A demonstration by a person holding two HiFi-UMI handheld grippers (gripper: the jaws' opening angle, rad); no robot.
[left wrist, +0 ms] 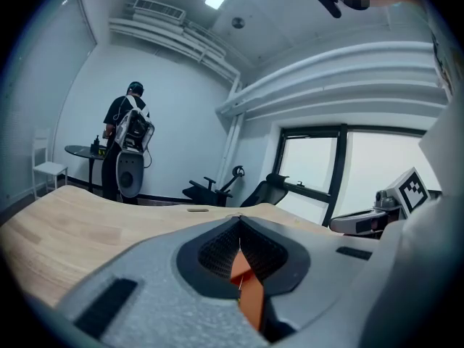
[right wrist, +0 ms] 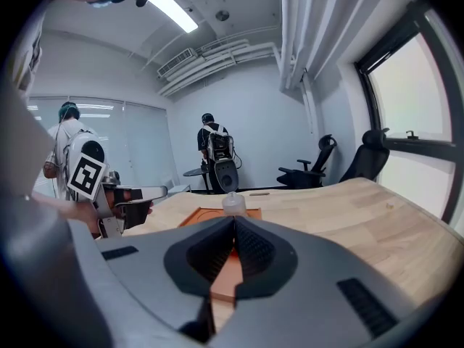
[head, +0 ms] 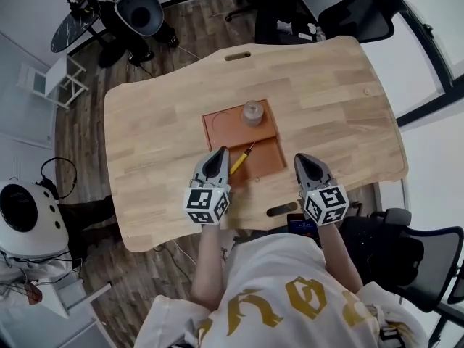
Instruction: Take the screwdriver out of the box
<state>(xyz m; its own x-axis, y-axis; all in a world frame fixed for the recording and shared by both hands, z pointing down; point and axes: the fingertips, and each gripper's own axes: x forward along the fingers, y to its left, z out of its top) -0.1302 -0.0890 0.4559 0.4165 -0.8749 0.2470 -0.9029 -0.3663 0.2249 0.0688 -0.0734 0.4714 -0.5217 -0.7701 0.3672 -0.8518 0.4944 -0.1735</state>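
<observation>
A flat orange box (head: 266, 159) lies open in the middle of the wooden table (head: 333, 100). In its near half rests a yellow-handled screwdriver (head: 241, 159), tip pointing away to the right. A small grey jar (head: 252, 112) stands in the far half. My left gripper (head: 219, 153) is shut and empty, its tip just left of the screwdriver handle at the box's near-left corner. My right gripper (head: 301, 158) is shut and empty, a little right of the box. In the right gripper view the jar (right wrist: 230, 203) and the box (right wrist: 206, 214) lie ahead, and the left gripper (right wrist: 148, 192) shows at the left.
The table has a slot near its front edge (head: 281, 209) and one at the far edge (head: 237, 56). Office chairs (head: 362, 13) stand behind the table and another (head: 417, 256) at my right. A person (left wrist: 127, 133) stands far off by a small round table.
</observation>
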